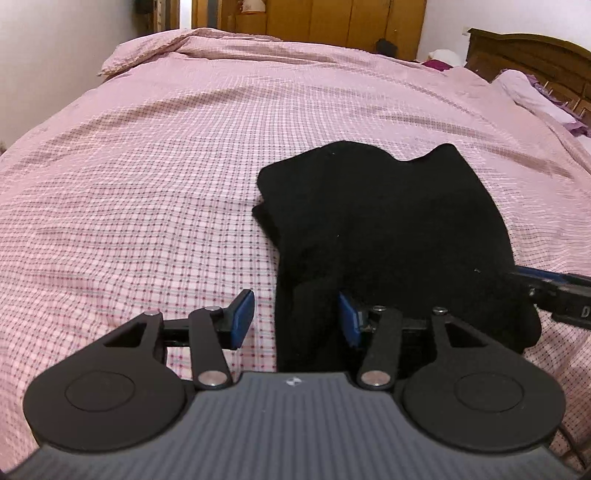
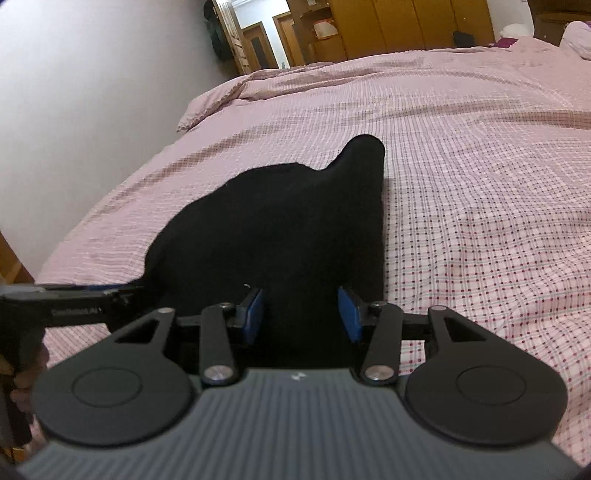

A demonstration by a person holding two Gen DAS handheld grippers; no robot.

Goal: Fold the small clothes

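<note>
A black garment (image 1: 388, 229) lies partly folded on the pink checked bed cover (image 1: 147, 221). My left gripper (image 1: 295, 319) stands open at the garment's near left edge. Its left pad (image 1: 242, 319) is off the cloth with bed cover showing beside it, and its right pad (image 1: 349, 321) sits against the black fabric. In the right wrist view the garment (image 2: 280, 221) rises in a hump with a peak at the far end. My right gripper (image 2: 301, 317) is shut on its near edge, with cloth filling the gap between the pads. Each gripper shows at the edge of the other's view, the right gripper (image 1: 524, 280) and the left gripper (image 2: 122, 293).
The bed cover (image 2: 480, 221) spreads wide around the garment. A bunched fold (image 1: 177, 48) lies at the far left corner. A wooden headboard (image 1: 524, 55) and pillows (image 1: 532, 96) are at the right, wardrobes (image 1: 332, 22) behind and a white wall (image 2: 92, 92) to the left. A hand (image 2: 26, 373) holds the left gripper's handle.
</note>
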